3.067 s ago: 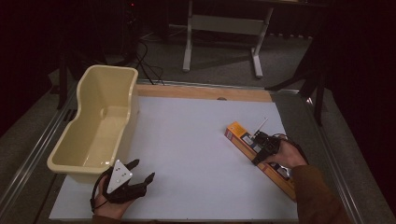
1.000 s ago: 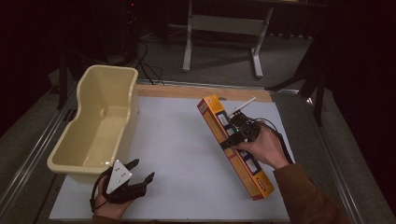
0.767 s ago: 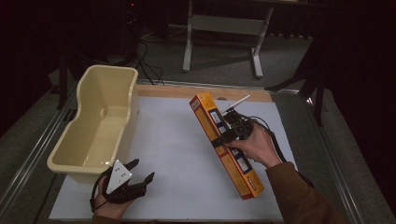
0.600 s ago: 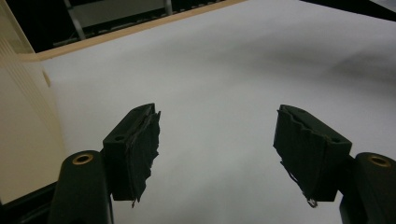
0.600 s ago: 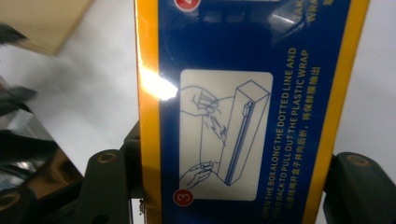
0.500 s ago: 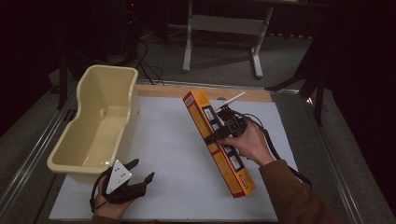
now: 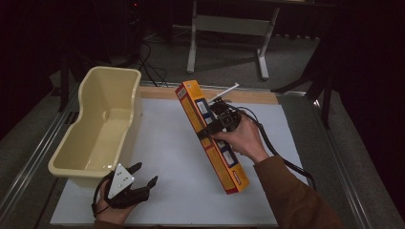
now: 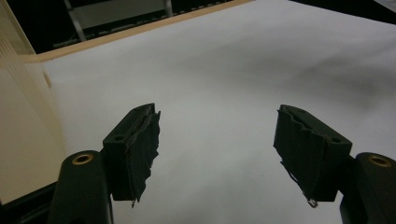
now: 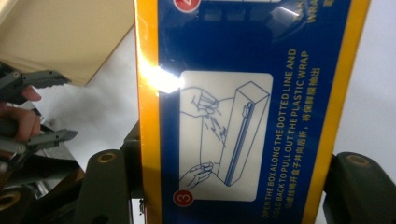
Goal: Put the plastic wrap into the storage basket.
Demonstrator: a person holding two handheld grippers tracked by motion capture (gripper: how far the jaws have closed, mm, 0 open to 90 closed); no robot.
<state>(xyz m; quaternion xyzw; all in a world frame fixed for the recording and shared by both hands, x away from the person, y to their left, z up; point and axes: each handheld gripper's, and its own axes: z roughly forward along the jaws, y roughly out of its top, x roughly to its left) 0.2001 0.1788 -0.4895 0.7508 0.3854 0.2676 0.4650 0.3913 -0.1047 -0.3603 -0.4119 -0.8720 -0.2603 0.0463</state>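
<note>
A long orange and blue plastic-wrap box (image 7: 210,136) hangs tilted above the white table top (image 7: 167,143), its far end raised toward the tub. My right gripper (image 7: 213,128) is shut on the box near its middle; in the right gripper view the box (image 9: 243,107) spans the space between both jaws. My left gripper (image 7: 143,175) rests at the table's near left edge, jaws wide open and nothing between them (image 8: 217,149). A cream plastic tub (image 7: 102,126) stands at the left, inside bare.
A wooden strip (image 7: 258,96) borders the table's far edge. Metal rails (image 7: 28,162) run along the left and right sides. A grey stand (image 7: 229,28) is on the floor beyond. A black cable (image 7: 282,157) trails from the right gripper.
The right gripper has lifted the box from the table's right side and carried it left toward the middle, far end rising. The left gripper has stayed put.
</note>
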